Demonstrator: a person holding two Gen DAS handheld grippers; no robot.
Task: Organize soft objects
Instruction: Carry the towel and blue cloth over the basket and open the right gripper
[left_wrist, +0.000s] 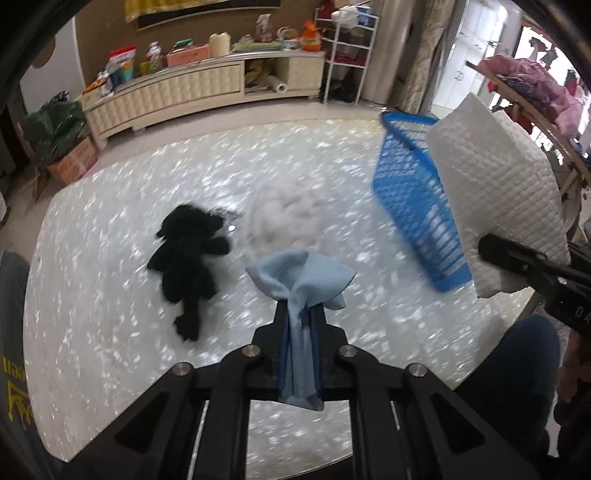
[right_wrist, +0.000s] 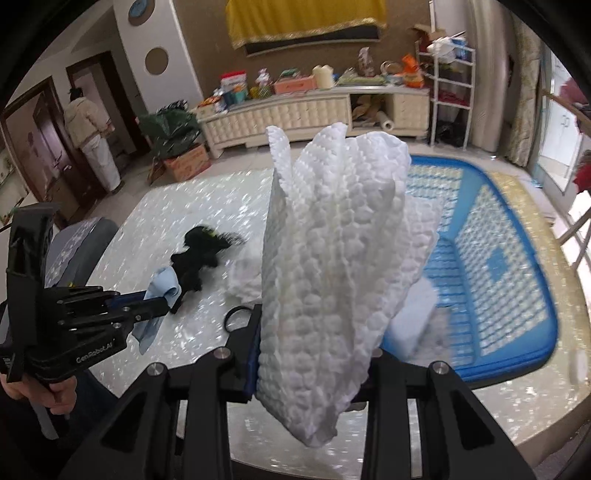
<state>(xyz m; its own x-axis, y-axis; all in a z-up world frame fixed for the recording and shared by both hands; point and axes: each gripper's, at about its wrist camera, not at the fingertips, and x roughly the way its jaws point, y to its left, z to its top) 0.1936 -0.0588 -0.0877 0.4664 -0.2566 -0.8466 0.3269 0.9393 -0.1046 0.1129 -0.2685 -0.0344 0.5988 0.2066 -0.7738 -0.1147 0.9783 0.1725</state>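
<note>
On the left of the pearly tabletop (left_wrist: 110, 258) lies a black plush toy (left_wrist: 188, 262), limbs sprawled, its long axis running from the far centre toward the near left. Just right of it sits a loose heap of white stuffing (left_wrist: 286, 218), blurred and hard to outline.

The left hand-held gripper (left_wrist: 301, 306) is clenched on a light blue cloth (left_wrist: 299, 280); the cloth bunches above the fingertips and a tail hangs down between the fingers. It is lifted off the tabletop, near the middle, with the plush toy to its left and the basket well to its right.

Further right stands the blue basket (left_wrist: 413, 206), a slotted plastic tray on the right part of the tabletop; in the right wrist view some white material already lies inside it (right_wrist: 413, 314).

The right hand-held gripper (right_wrist: 314, 365) grasps a white quilted cloth (right_wrist: 332, 258), thick, dimpled and folded, standing up from the jaws and drooping below them. It hangs at the near left edge of the basket, so this hand is clearly the nearer one: the basket lies ahead and to its right. The coming move probably turns on carrying the white cloth over the rim before letting go; the blue cloth has farther to travel, rightward across the tabletop.
</note>
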